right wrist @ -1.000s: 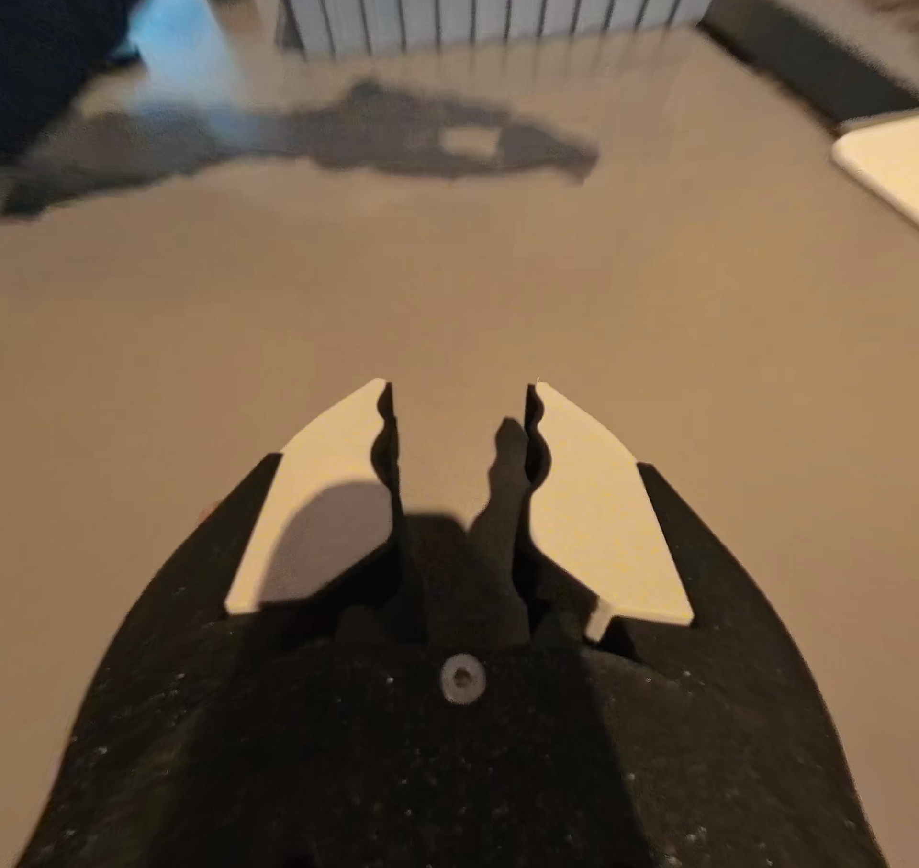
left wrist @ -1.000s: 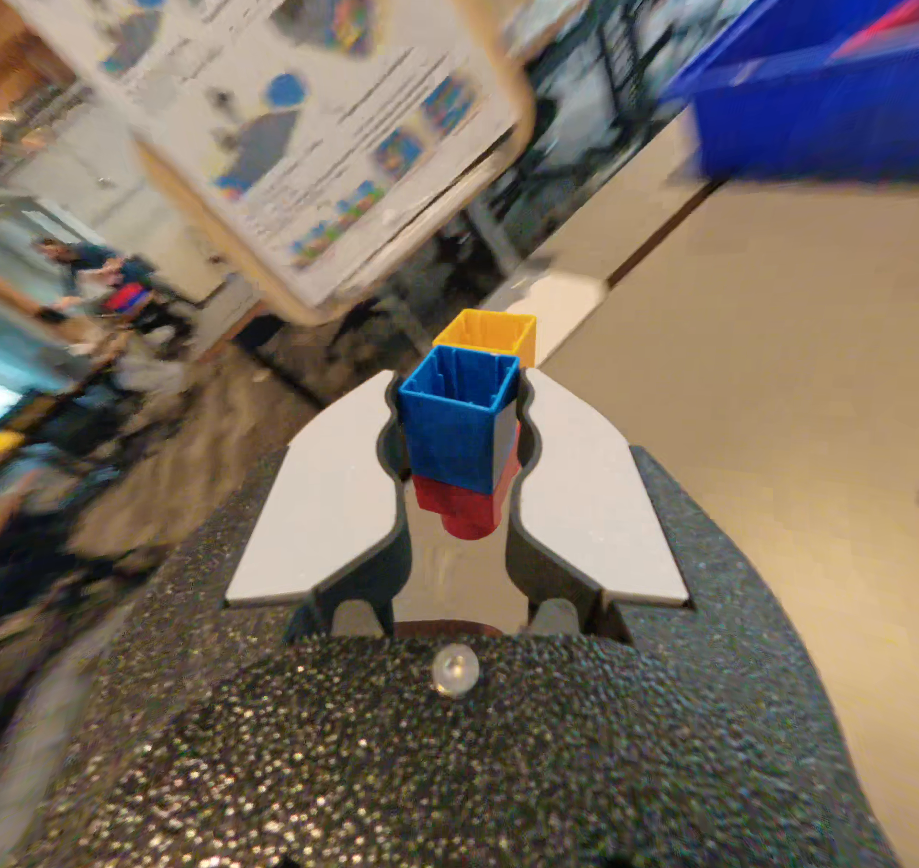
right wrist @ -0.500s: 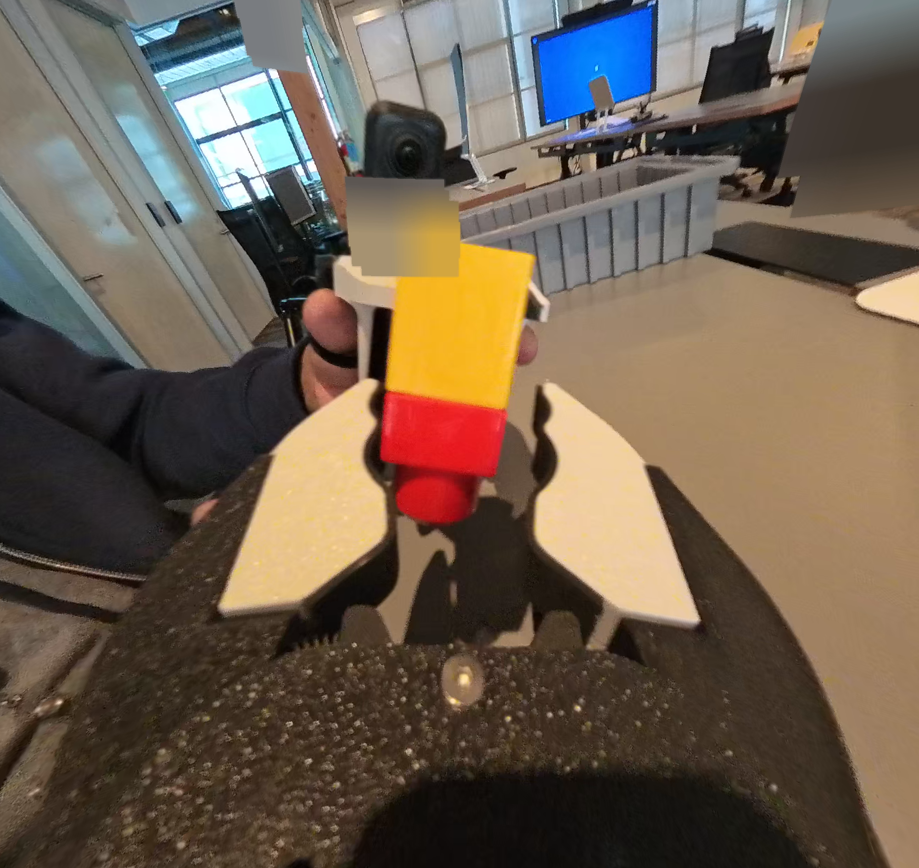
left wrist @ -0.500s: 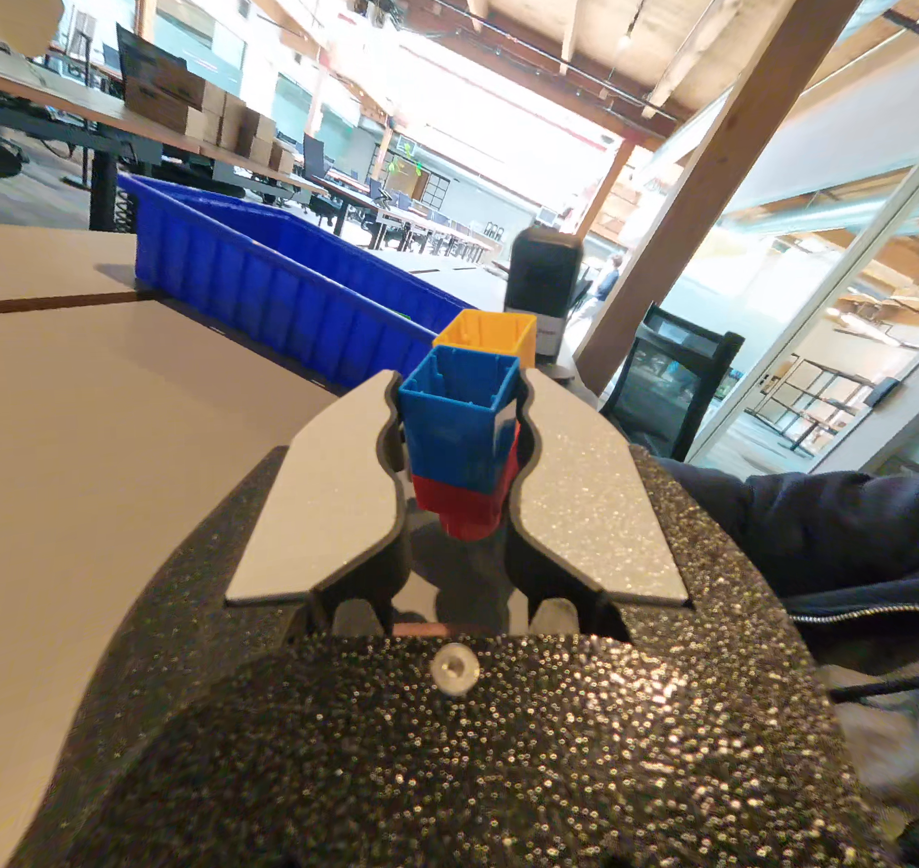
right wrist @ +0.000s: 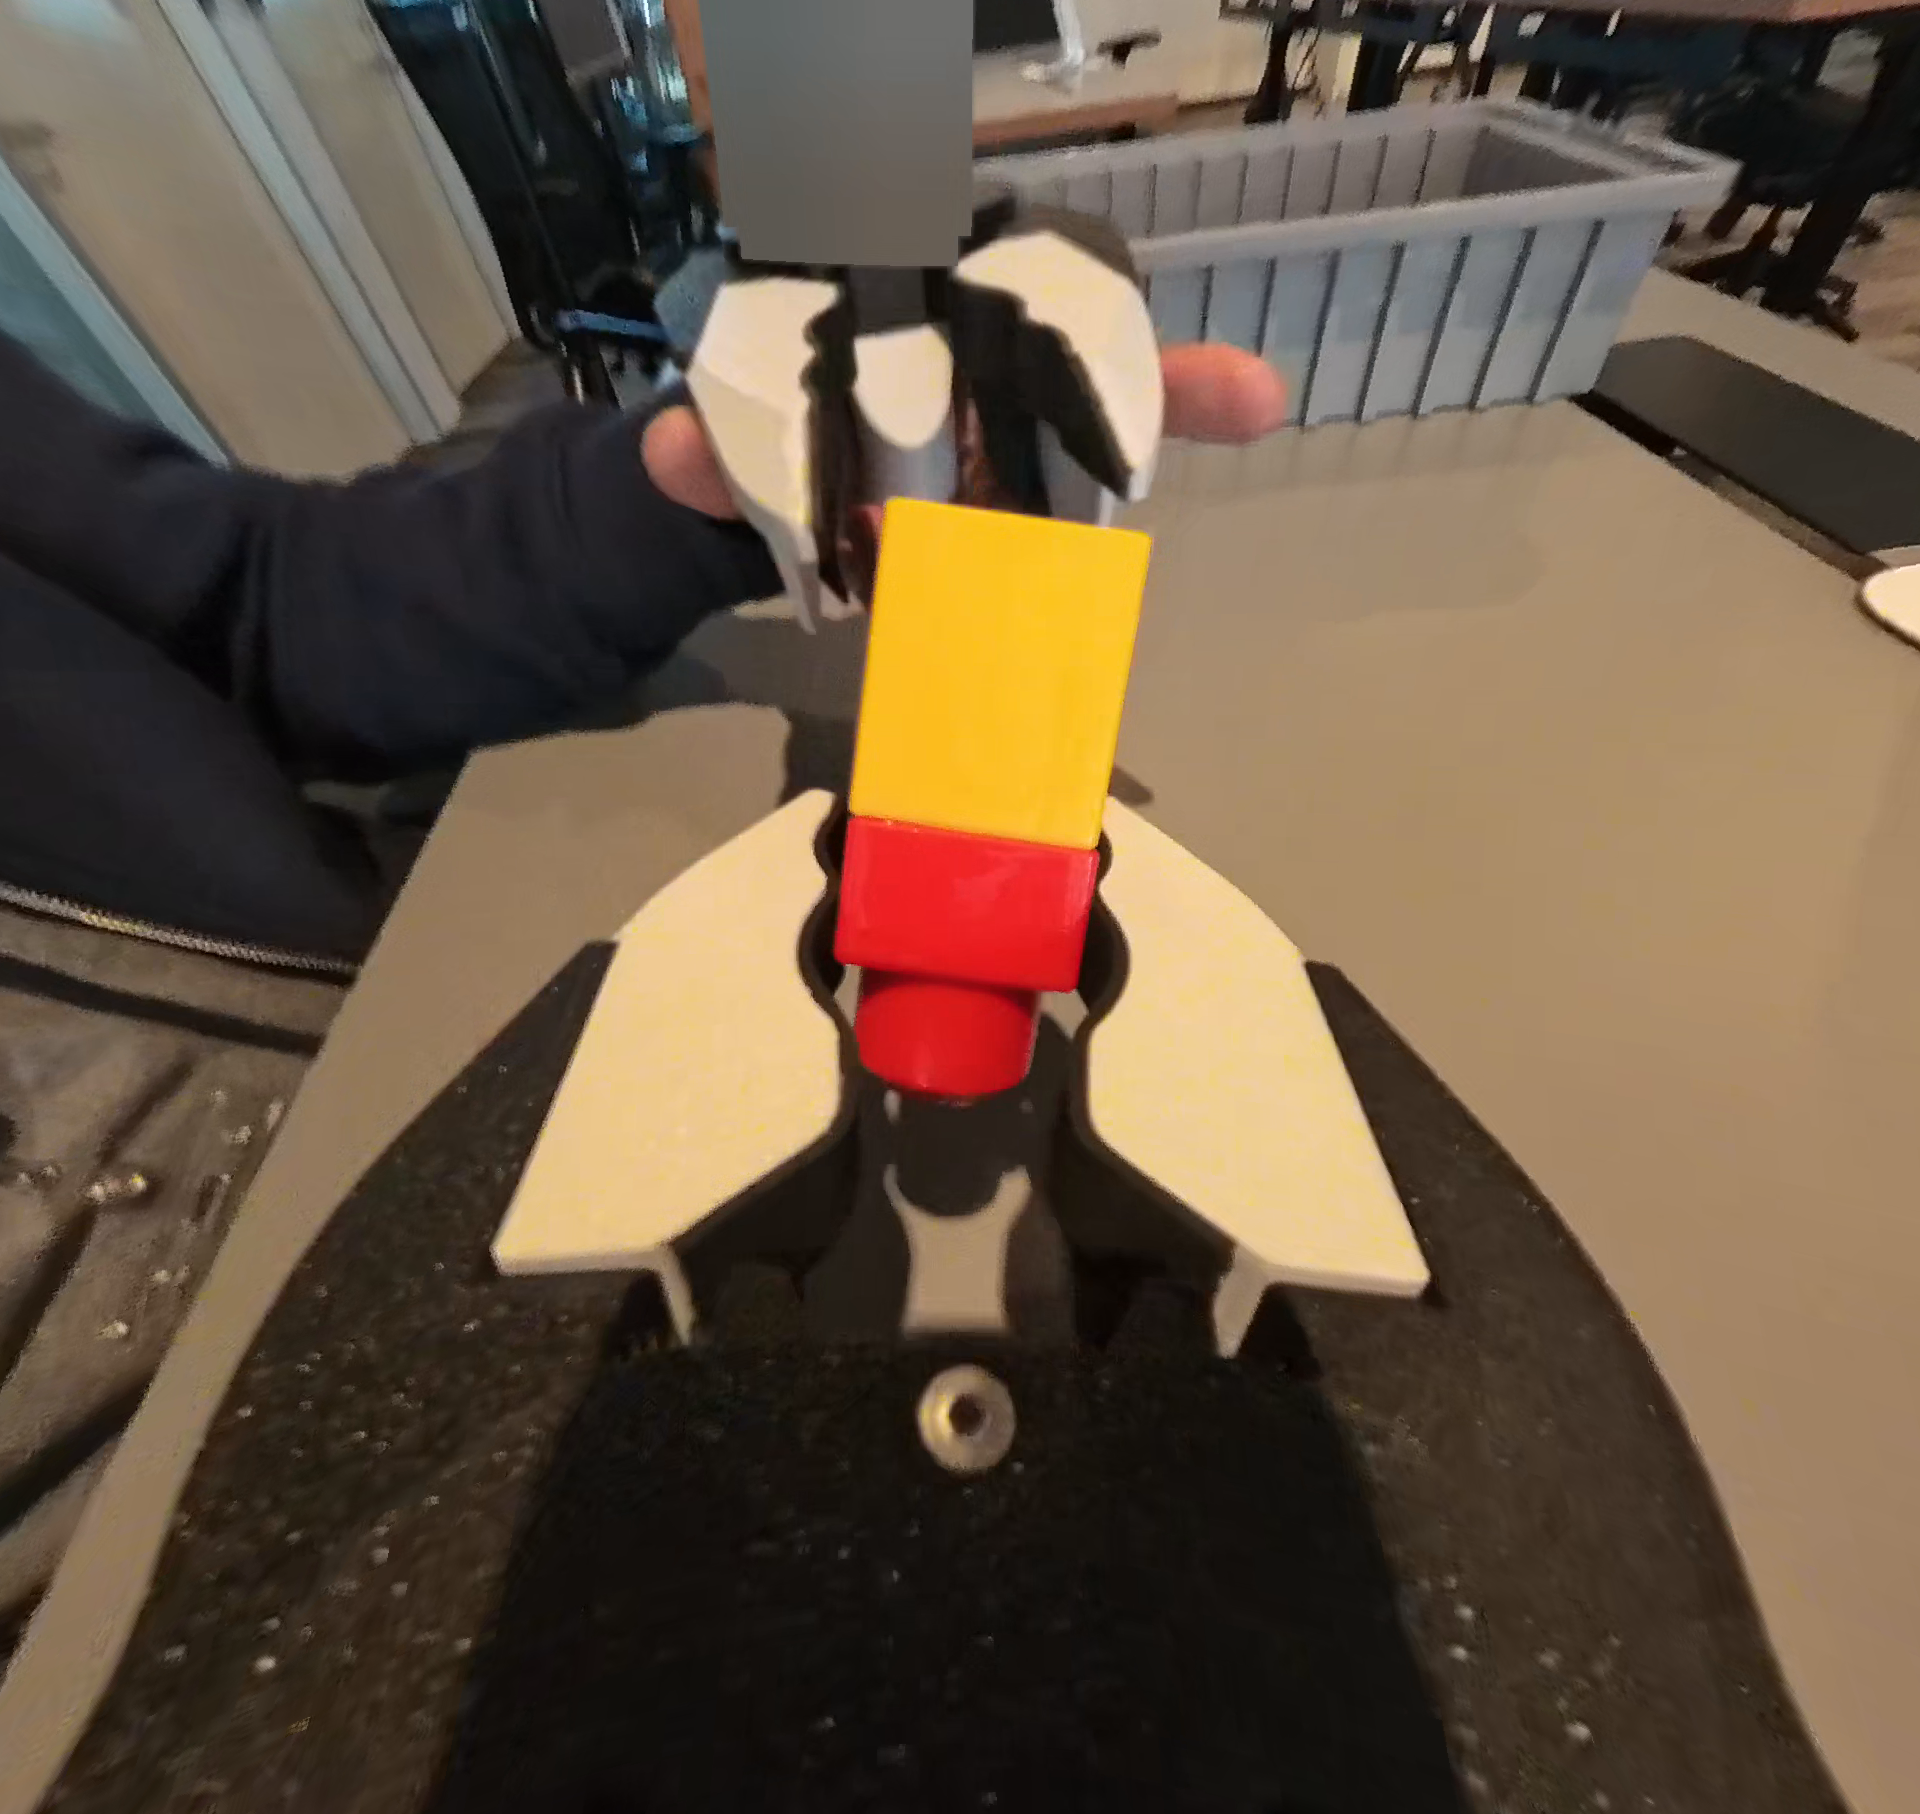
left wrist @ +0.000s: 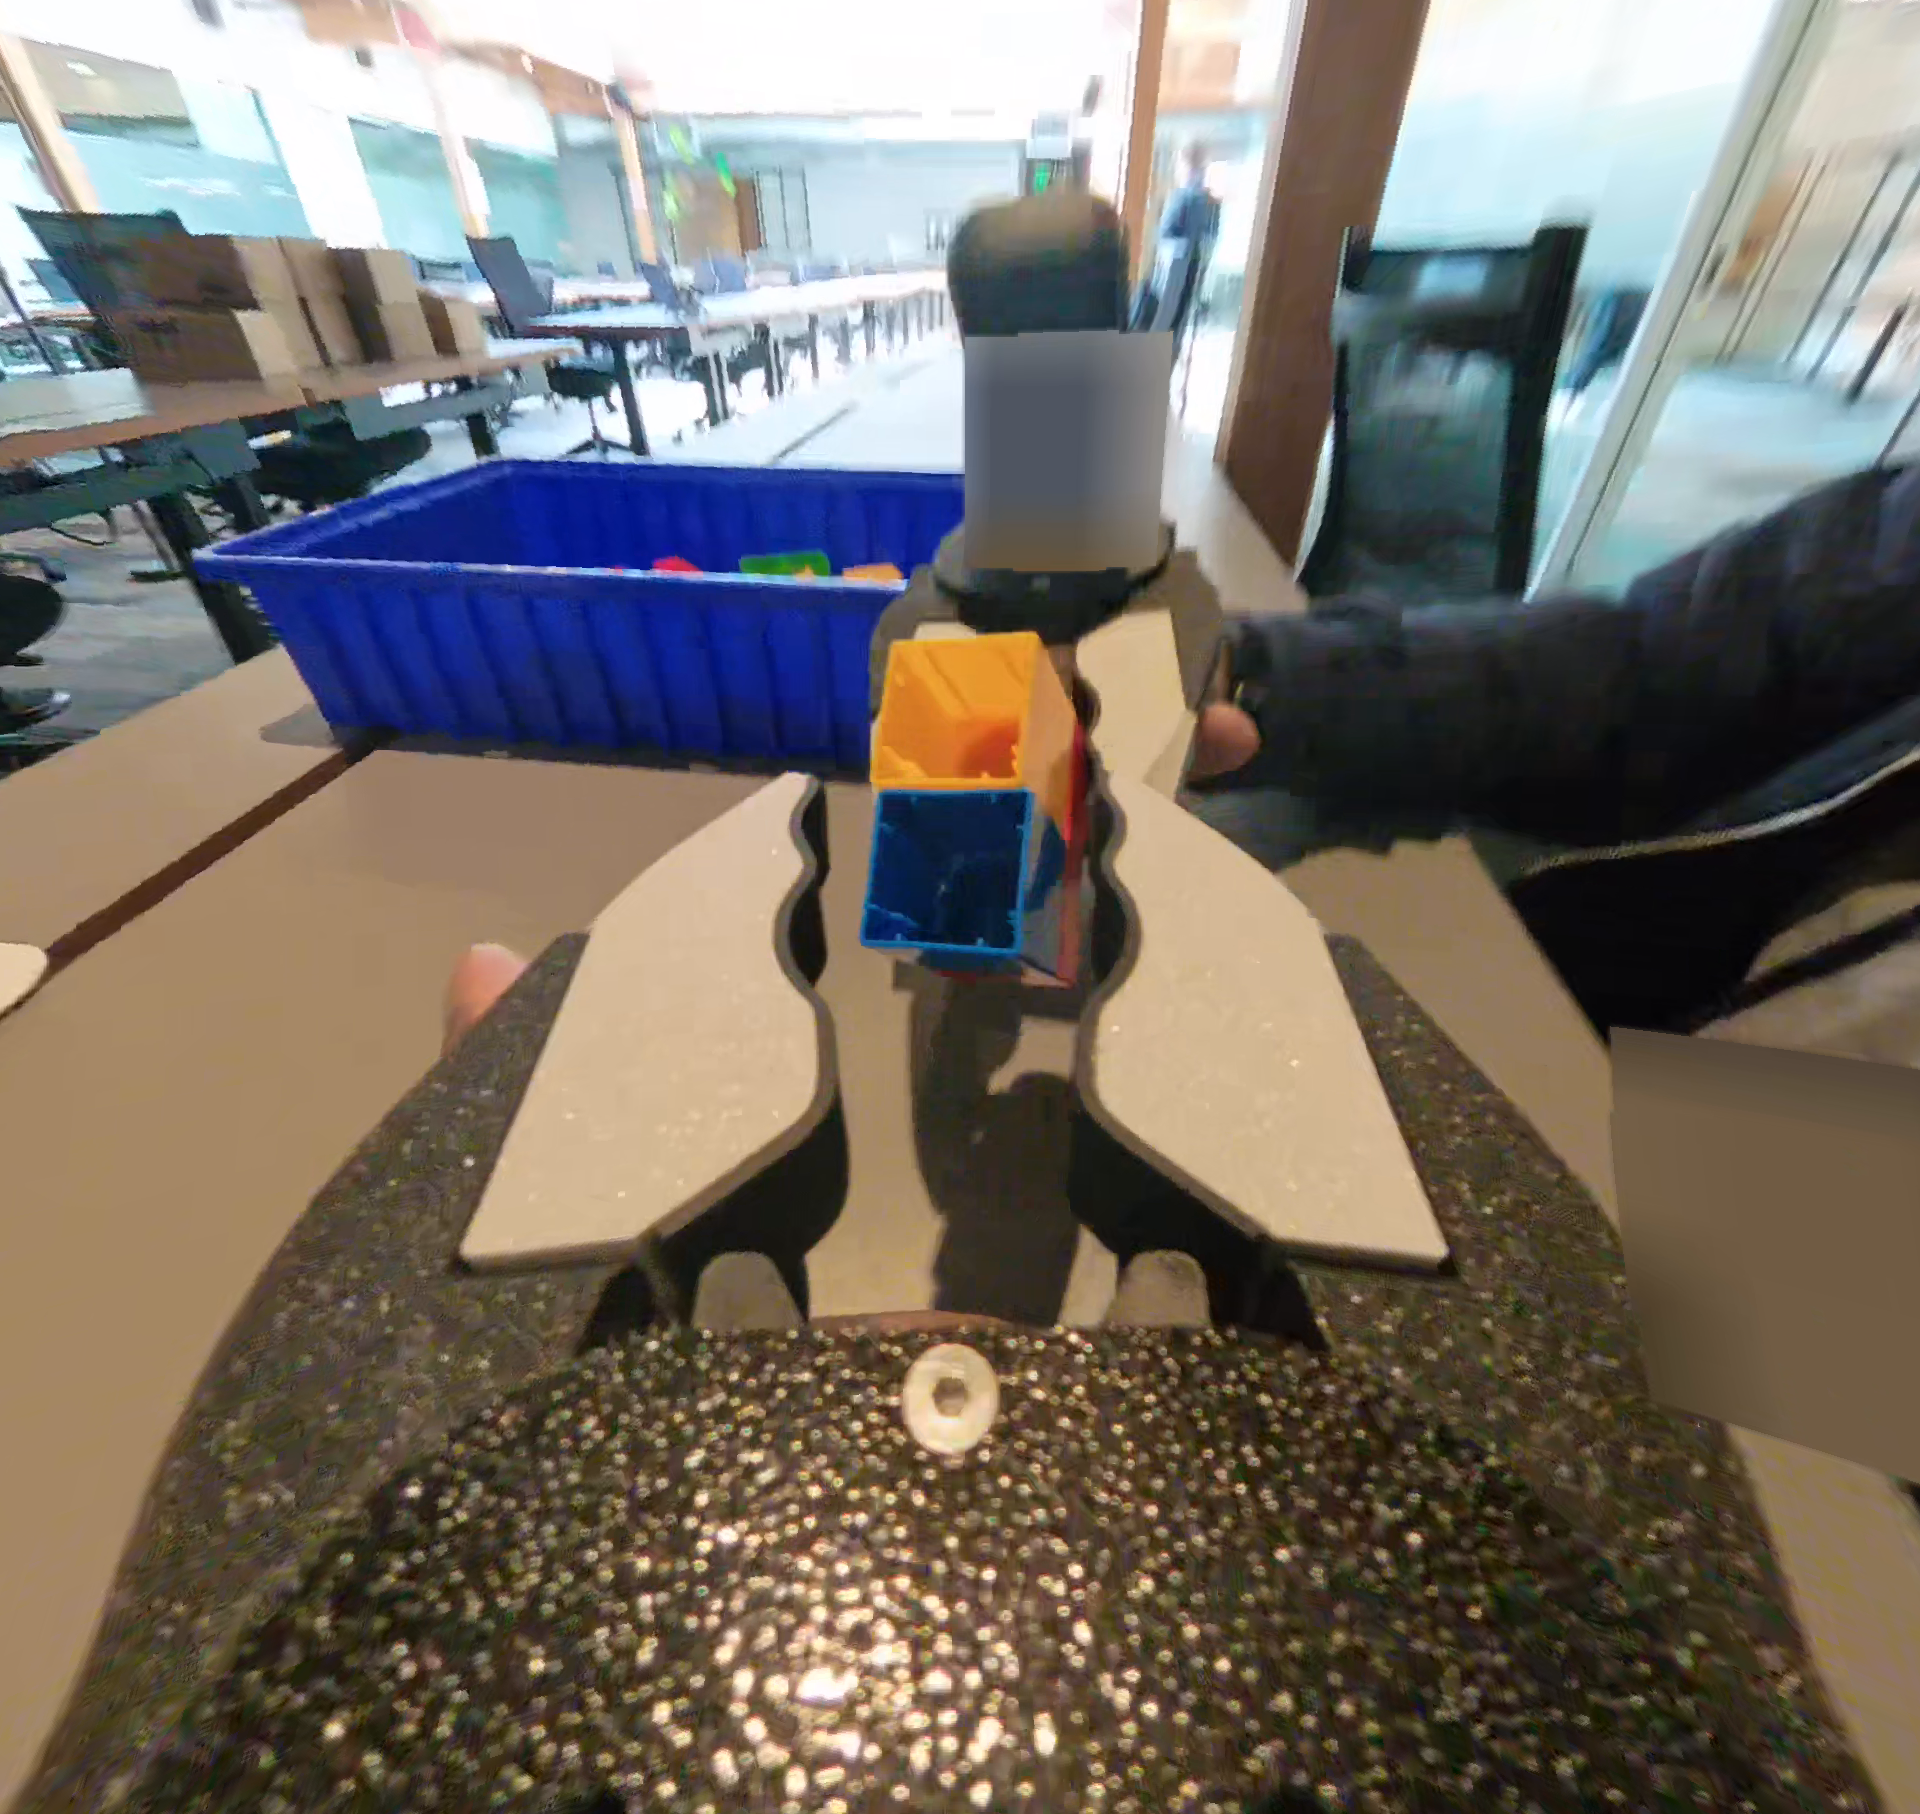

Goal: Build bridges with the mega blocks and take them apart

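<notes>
Left wrist view: left hand-held gripper (left wrist: 961, 793) now released, jaws spread wider than half a second ago, with a gap left of the blue block (left wrist: 945, 881). The block stack sits between its fingertips, yellow block (left wrist: 956, 715) on top. A blue bin (left wrist: 520, 621) is on the worktop (left wrist: 312, 933) ahead-left.

Right wrist view: right hand-held gripper (right wrist: 966, 814) is clenched on the red block (right wrist: 961, 902). It was only closing in before, and a second ago it was empty over bare worktop. The yellow block (right wrist: 997, 673) points ahead toward the opened left one.

Likely a handover: the stack has passed left to right, ready for pulling apart.
</notes>
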Motion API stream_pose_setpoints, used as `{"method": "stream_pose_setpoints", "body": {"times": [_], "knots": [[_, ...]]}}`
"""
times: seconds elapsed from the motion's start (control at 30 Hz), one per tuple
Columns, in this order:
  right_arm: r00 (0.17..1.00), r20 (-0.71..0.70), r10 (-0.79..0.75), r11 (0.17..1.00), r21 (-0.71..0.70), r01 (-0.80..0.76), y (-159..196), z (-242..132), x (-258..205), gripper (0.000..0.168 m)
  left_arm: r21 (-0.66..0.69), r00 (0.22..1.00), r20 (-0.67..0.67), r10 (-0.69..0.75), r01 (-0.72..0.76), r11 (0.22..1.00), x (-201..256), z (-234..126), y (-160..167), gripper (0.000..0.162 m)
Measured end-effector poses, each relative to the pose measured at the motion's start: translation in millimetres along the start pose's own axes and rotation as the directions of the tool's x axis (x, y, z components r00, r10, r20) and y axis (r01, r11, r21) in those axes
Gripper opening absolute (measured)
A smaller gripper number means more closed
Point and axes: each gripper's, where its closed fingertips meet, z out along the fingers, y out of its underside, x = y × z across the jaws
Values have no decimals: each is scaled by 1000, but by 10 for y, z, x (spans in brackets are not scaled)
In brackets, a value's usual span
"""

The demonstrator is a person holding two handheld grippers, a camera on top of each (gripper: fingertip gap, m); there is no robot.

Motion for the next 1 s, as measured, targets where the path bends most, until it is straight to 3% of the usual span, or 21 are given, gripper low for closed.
{"method": "stream_pose_setpoints", "body": {"times": [0.23,0.4,0.67,1.0], "knots": [[993,-7,-114,981,-161,111,214,107,-79,42,-250,989,-29,148,-151,957,101,186,452,46],[989,-22,-149,962,-235,140,353,95,-33,42,-310,997,-44,65,-75,948,102,219,580,39],[978,32,-207,928,-311,207,515,85,-95,42,-306,973,-163,-164,109,946,230,226,746,36],[968,-205,-142,956,-282,80,367,-18,281,41,-243,999,54,7,6,970,-70,302,572,36]]}}
